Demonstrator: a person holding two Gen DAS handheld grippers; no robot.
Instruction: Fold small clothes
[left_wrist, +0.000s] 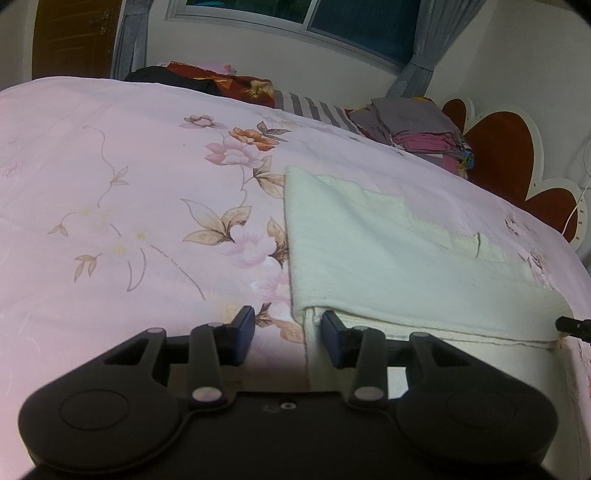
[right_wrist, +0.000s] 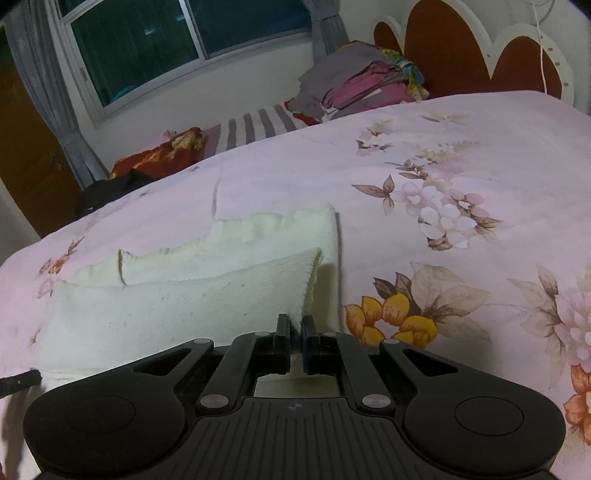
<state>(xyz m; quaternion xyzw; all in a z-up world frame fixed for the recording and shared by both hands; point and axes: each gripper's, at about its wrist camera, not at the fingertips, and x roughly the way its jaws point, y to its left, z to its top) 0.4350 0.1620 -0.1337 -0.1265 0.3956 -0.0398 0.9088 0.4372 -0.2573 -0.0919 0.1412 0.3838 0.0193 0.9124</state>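
A small cream-white garment (left_wrist: 388, 258) lies on the pink floral bedsheet (left_wrist: 129, 184), partly folded over itself. My left gripper (left_wrist: 288, 334) is open, its jaws astride the garment's near left corner, holding nothing. In the right wrist view the same garment (right_wrist: 177, 295) has its right edge lifted. My right gripper (right_wrist: 294, 334) is shut on that lifted corner, pinching the cloth between its pads. The tip of the right gripper shows at the far right of the left wrist view (left_wrist: 572, 326).
A pile of folded grey and pink clothes (right_wrist: 362, 85) sits by the red and white headboard (right_wrist: 480, 48). A striped pillow (right_wrist: 255, 127) and a red patterned cloth (right_wrist: 162, 155) lie along the wall under the window (right_wrist: 166, 40).
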